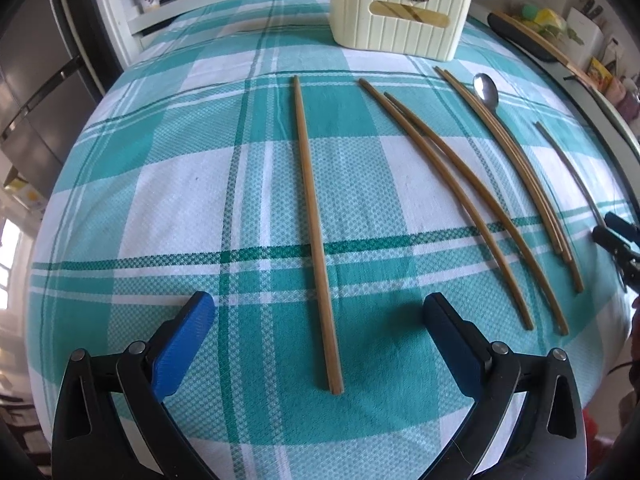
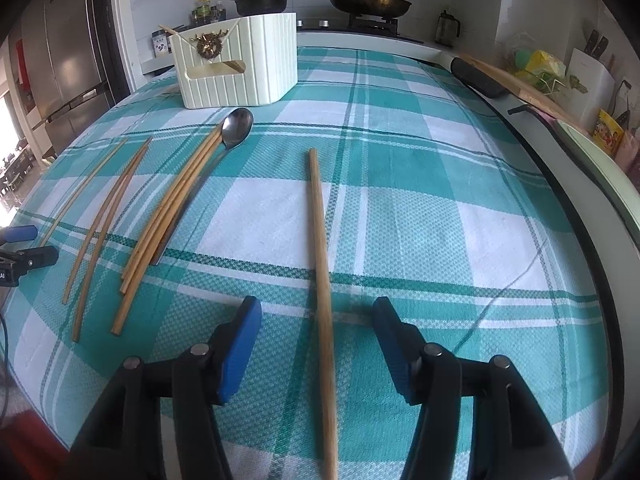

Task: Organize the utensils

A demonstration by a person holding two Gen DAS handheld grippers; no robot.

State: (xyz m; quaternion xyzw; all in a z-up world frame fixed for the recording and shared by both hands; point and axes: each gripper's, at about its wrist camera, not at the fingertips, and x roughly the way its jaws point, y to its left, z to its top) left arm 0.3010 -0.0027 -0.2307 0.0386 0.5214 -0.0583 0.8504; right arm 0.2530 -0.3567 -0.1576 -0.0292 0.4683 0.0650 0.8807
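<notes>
The left gripper (image 1: pixel 320 316), black-armed with blue pads, hangs spread wide above a teal-and-white checked tablecloth (image 1: pixel 160 184). A single straight wooden chopstick (image 1: pixel 316 232) lies on the cloth between the jaws, touched by neither pad, its near end just ahead of them. To the right of the jaws lie two curved-looking wooden chopsticks (image 1: pixel 468 208), then further chopsticks beside a steel spoon (image 1: pixel 486 89). Far ahead stands a cream ribbed plastic holder (image 1: pixel 400 20). The other gripper's black tip (image 1: pixel 616 240) shows at the right edge.
</notes>
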